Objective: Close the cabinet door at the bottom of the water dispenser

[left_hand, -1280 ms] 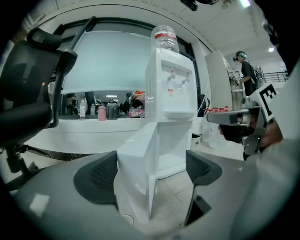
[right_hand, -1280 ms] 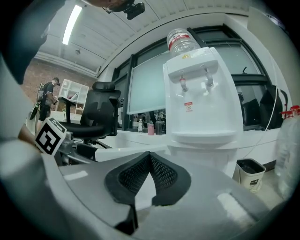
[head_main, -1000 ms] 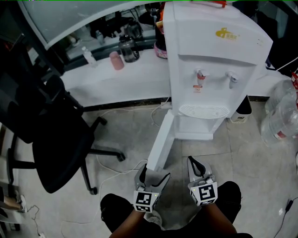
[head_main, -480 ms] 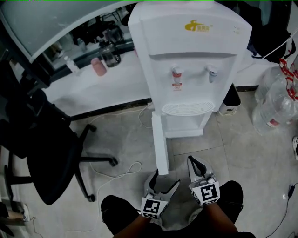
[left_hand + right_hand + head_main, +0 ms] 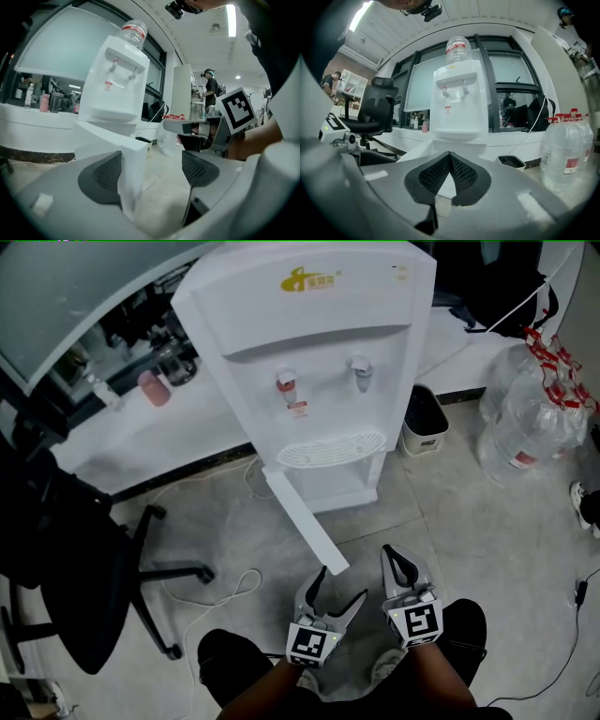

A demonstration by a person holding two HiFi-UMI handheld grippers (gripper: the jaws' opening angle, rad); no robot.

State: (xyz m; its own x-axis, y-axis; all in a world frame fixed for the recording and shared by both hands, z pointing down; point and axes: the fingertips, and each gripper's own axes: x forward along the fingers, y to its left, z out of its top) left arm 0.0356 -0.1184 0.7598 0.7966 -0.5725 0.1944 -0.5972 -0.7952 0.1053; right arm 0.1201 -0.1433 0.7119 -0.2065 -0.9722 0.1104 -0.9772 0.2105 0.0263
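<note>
The white water dispenser [image 5: 309, 343] stands at the top centre. Its bottom cabinet door [image 5: 305, 526] hangs open, slanting down and to the right toward me. My left gripper [image 5: 341, 587] is at the door's free edge. In the left gripper view that edge [image 5: 133, 159] stands between the jaws against the left pad [image 5: 101, 176], clear of the right pad. The jaws are wide apart and closing. My right gripper [image 5: 398, 559] hovers just right of it, shut on nothing. Its pads [image 5: 440, 173] meet in the right gripper view, pointing at the dispenser [image 5: 457, 103].
A black office chair [image 5: 66, 568] stands at the left, with a white cable [image 5: 220, 592] looping on the floor beside it. A small bin [image 5: 422, 423] and large water bottles [image 5: 530, 418] sit right of the dispenser. A white desk [image 5: 122, 442] carries a pink cup [image 5: 155, 388].
Both grippers have shifted right. The door's free edge has swung right with the left gripper, so the door stands less far open. The left jaws have narrowed a little.
</note>
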